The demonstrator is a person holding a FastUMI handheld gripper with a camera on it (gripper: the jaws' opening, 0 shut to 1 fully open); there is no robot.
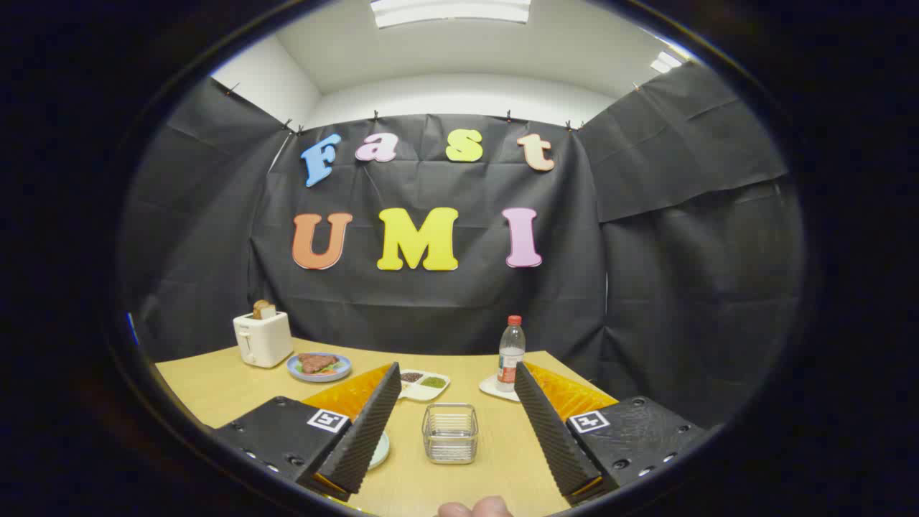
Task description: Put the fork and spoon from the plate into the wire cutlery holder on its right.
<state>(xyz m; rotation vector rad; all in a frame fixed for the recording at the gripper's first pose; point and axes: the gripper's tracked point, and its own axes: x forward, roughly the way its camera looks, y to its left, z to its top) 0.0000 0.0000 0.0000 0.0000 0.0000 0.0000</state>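
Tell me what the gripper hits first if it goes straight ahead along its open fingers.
Probably the empty square wire cutlery holder, which stands on the wooden table between the open gripper fingers, just ahead. Beyond it lies a white divided dish. Depth is unclear, so the gripper may pass above.

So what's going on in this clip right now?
A person's handheld gripper hovers above a wooden table, its fingers open and holding nothing. The wire cutlery holder sits between them and looks empty. A plate's edge peeks out behind the left finger; no fork or spoon can be made out. Beyond stand a toaster, a food plate, a divided dish and a water bottle.
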